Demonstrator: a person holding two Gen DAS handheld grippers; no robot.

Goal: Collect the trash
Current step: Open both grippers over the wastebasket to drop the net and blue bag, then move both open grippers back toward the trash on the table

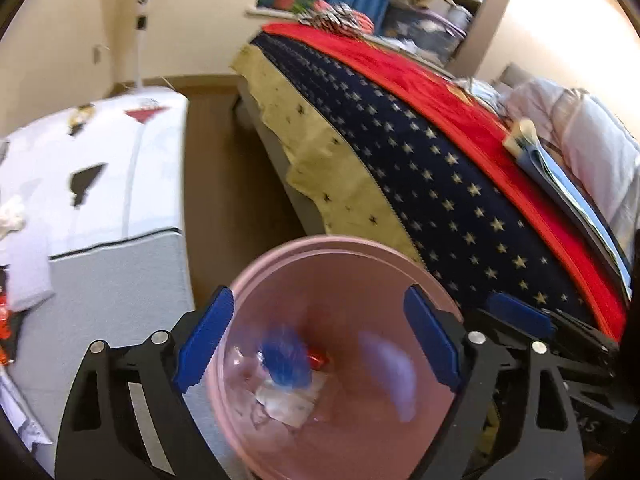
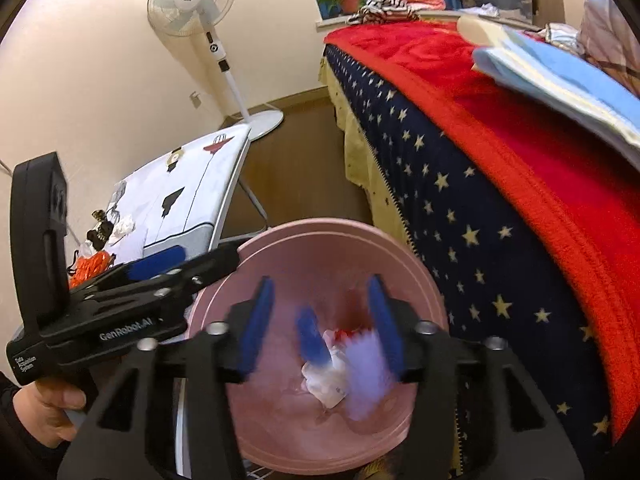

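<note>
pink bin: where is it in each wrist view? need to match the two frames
Left wrist: the pink bin fills the bottom centre, between the fingers of the left hand-held gripper, with trash in its bottom.
Right wrist: the pink bin sits at bottom centre, under the right hand-held gripper.
Shared landmark: the star-patterned navy blanket hangs just right of the bin in both.

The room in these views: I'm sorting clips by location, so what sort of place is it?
Most likely a bedroom: a bed with a red fleece blanket over a navy star-patterned cover, and a white pedestal fan.
</note>
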